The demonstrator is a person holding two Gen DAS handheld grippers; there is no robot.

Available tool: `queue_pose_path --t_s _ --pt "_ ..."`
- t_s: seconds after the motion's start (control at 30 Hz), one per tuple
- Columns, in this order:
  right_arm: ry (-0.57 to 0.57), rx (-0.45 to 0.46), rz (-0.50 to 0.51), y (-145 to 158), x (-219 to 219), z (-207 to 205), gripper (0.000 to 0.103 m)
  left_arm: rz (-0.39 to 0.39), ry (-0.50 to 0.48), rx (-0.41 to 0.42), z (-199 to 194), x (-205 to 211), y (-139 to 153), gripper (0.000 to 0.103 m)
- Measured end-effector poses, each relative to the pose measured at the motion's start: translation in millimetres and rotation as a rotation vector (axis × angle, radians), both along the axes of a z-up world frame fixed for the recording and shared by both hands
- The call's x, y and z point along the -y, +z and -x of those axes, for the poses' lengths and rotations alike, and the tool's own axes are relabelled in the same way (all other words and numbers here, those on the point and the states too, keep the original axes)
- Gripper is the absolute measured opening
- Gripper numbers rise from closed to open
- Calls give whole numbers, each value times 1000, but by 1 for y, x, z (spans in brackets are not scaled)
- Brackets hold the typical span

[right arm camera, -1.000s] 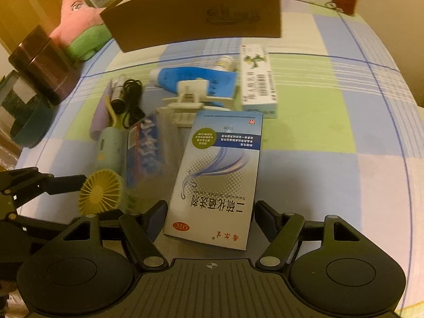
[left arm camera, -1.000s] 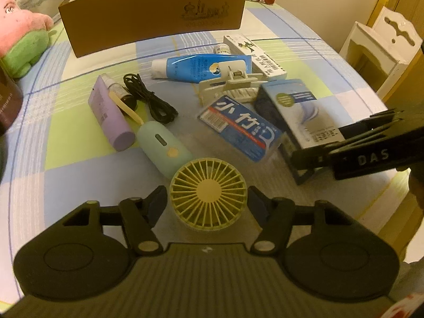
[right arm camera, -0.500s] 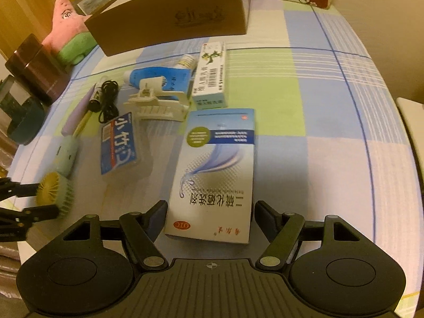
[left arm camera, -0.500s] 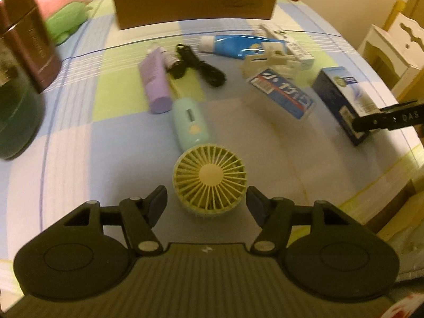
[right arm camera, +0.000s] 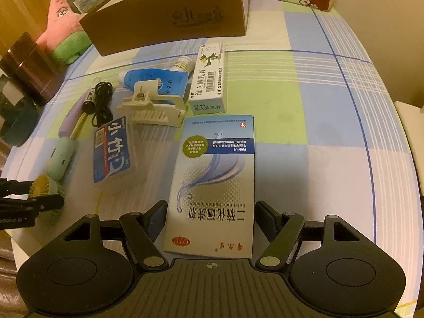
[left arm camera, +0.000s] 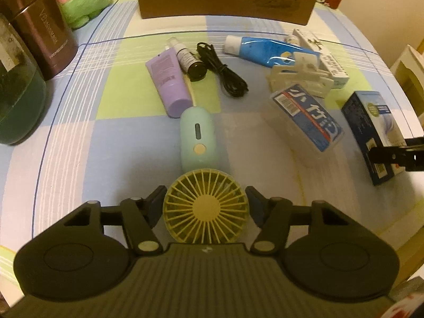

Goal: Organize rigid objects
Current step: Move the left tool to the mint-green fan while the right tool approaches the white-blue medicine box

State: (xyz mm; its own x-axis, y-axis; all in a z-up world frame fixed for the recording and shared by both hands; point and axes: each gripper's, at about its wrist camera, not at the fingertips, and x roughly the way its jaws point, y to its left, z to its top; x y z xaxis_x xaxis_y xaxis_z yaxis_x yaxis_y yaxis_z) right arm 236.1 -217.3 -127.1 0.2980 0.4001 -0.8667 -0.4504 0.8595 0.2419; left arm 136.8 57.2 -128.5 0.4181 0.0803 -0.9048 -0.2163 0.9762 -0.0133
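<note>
A small yellow-green hand fan with a mint handle lies on the checked tablecloth. My left gripper straddles its round head; the jaws are closing and both pads touch the rim. From the right wrist view the same fan shows at the far left between my left gripper's fingers. My right gripper is shut on the near end of a white and blue medicine box. That box also shows at the right, with one right finger across it.
Loose items lie beyond: a blue-label pack, cream clip holder, blue tube, white carton, black cable, purple tube. A brown cardboard box stands at the back, dark jars at left.
The left gripper rolled around the fan, so the handle now points straight away. The medicine box moved with the right gripper, away from the blue-label pack and clip holder.
</note>
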Motion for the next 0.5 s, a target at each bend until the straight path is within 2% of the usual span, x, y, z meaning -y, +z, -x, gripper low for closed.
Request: queue_pose_path --t_s 0.33,0.4,0.43,0.5 --pt "29 4 10 -3 -10 -10 72 -37 16 -4 -21 4 1 61" --pt "33 11 11 -4 -12 -12 72 -42 22 -10 -26 4 -1 57" --pt "35 15 12 -4 -13 -13 72 -43 22 -10 -28 4 -1 47" --pt "42 25 15 -5 -15 -14 72 -54 24 -10 -31 5 -2 41"
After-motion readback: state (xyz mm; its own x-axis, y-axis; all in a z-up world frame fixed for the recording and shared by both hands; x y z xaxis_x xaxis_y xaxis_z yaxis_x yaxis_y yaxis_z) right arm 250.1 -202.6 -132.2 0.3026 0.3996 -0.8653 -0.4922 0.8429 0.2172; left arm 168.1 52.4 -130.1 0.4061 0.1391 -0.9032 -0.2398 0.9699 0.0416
